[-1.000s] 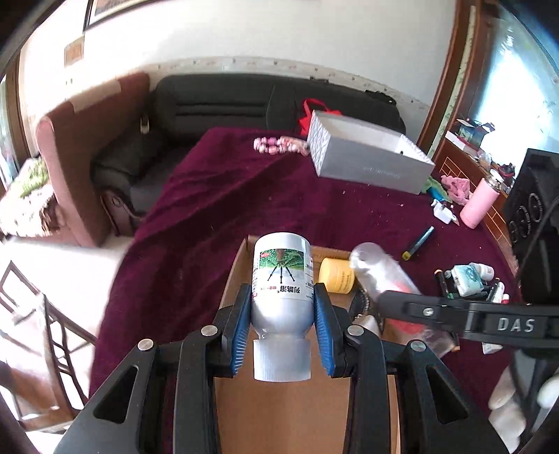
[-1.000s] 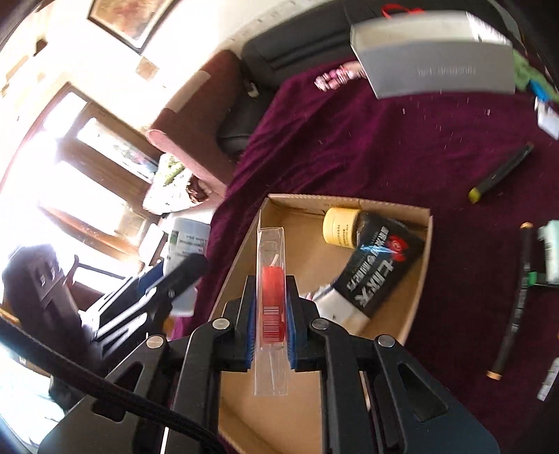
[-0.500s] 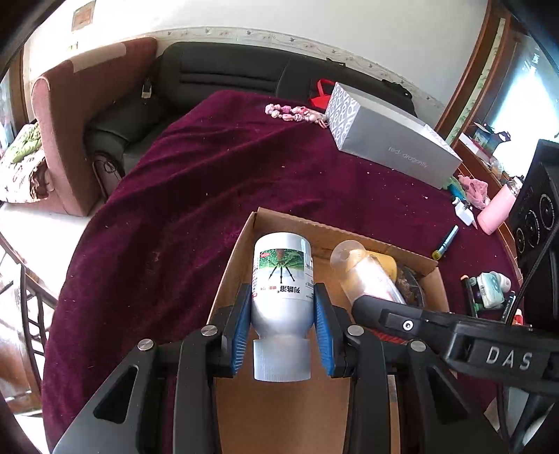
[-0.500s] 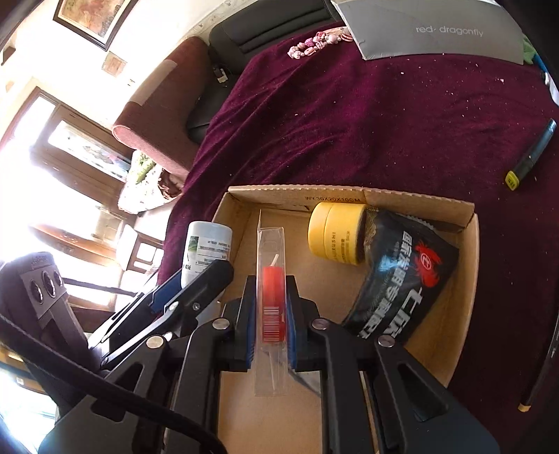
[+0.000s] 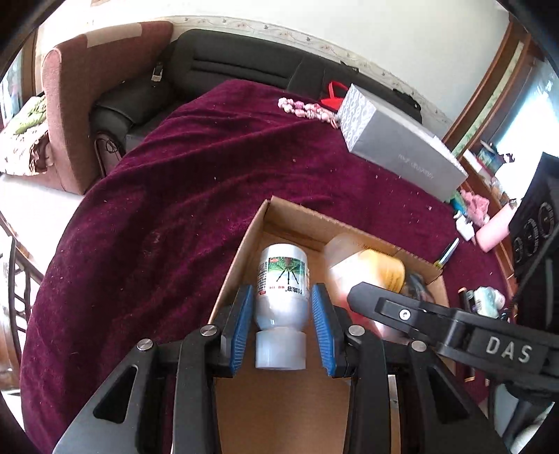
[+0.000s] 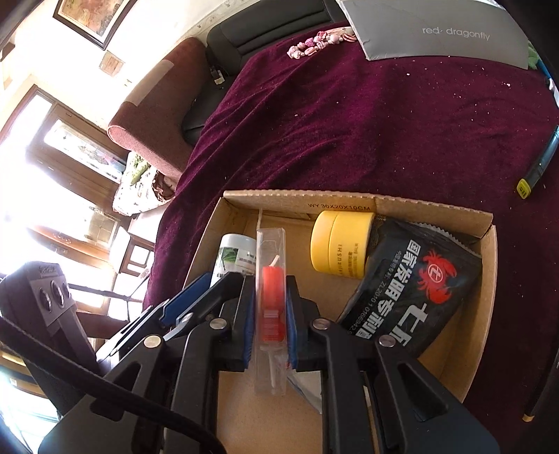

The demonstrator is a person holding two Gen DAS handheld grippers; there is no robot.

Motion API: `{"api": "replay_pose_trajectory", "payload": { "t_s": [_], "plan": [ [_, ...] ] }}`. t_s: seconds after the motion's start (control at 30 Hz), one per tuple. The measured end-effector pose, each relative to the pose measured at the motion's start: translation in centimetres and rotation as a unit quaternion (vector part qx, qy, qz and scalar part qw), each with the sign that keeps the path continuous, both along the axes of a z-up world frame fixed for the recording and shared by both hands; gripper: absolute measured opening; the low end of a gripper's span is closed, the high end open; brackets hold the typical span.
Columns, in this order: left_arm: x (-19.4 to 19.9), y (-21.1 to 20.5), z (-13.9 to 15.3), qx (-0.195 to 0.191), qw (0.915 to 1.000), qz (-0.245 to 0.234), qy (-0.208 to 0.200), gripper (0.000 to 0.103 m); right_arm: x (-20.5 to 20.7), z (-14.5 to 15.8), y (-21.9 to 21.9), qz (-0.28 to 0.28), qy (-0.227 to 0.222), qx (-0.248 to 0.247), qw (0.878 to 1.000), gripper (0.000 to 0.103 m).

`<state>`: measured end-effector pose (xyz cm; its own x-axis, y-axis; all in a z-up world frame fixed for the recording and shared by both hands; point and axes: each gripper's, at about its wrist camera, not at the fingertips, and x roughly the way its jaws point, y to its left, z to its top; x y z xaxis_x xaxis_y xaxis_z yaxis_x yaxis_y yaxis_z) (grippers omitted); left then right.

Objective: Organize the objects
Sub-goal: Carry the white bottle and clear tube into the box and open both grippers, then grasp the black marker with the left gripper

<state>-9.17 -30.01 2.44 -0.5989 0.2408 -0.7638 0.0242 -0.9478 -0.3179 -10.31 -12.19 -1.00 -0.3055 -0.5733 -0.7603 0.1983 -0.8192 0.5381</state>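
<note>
1. A table draped in a maroon velvet cloth [image 6: 384,115] carries an open cardboard box [image 6: 487,251] at its near edge; a grey "red-dragonfly" shoebox [image 6: 443,33] lies toward the far right edge, with a string of pink beads [image 6: 316,43] just beside its left end.

2. Inside the box, a black snack pouch [image 6: 415,286] printed with a red crab leans against the right wall, touching a yellow jar [image 6: 340,246] at the far wall.

3. The left gripper [image 5: 282,314] pinches a white plastic bottle [image 5: 282,279] by its shoulder, base pointing forward, over the box's left side, close to the left wall.

4. The right gripper [image 6: 269,314], jaws pressed narrowly together, clamps a clear plastic case holding a red lipstick-like stick [image 6: 271,300] over the middle of the box.

5. A yellow-capped pen [image 6: 538,164] lies on the cloth outside the box, near the right edge.

6. Risks, as judged: the two grippers crowd the same corner and could knock each other on release; the round bottle may roll once freed on the box floor; the thin case could tip onto the bottle or jar; the bottle's base could catch the box wall if lowered askew.
</note>
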Motion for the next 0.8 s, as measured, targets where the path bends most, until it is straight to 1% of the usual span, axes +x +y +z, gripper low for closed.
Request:
{"api": "replay_pose_trajectory", "payload": {
  "t_s": [0.03,0.07,0.13,0.17,0.2,0.23,0.33,0.47,0.53,0.63,0.7,0.8],
  "plan": [
    [0.2,-0.3,0.4,0.006,1.0000,0.002,0.004,0.030,0.0,0.1,0.0,-0.001,0.001,-0.003,1.000,0.018],
    [0.4,-0.4,0.6,0.012,0.9999,0.004,0.006,0.030,-0.1,0.2,0.1,-0.001,0.002,-0.008,1.000,0.026],
    [0.9,-0.8,1.3,0.023,0.9996,0.009,0.012,0.032,0.1,0.6,0.1,-0.002,0.010,-0.012,1.000,0.035],
    [1.1,-0.8,1.7,0.027,0.9995,0.011,0.014,0.037,0.2,1.0,0.3,-0.005,0.017,-0.012,1.000,0.041],
    [1.3,-0.9,2.0,0.032,0.9993,0.013,0.016,0.041,0.3,1.4,0.4,-0.006,0.023,-0.012,1.000,0.043],
    [1.7,-0.9,2.3,0.037,0.9990,0.015,0.017,0.042,0.4,1.7,0.6,-0.007,0.028,-0.012,1.000,0.046],
    [2.7,-0.7,3.0,0.053,0.9983,0.013,0.018,0.043,1.1,2.7,1.5,-0.008,0.040,-0.019,0.999,0.046],
    [4.4,-0.1,3.8,0.077,0.9968,0.013,0.016,0.043,2.5,3.9,3.3,-0.009,0.054,-0.030,0.998,0.052],
    [5.5,0.4,4.2,0.088,0.9958,0.017,0.016,0.043,3.2,4.1,4.3,-0.012,0.056,-0.036,0.998,0.052],
    [7.4,1.1,5.0,0.109,0.9933,0.024,0.031,0.045,4.5,4.4,6.1,-0.017,0.061,-0.044,0.997,0.053],
    [8.7,1.7,5.4,0.122,0.9912,0.029,0.042,0.051,5.6,4.5,7.4,-0.020,0.068,-0.046,0.996,0.053],
    [10.8,3.0,6.0,0.142,0.9881,0.025,0.055,0.051,7.3,4.7,9.8,-0.026,0.079,-0.049,0.995,0.052]
  ]
}}
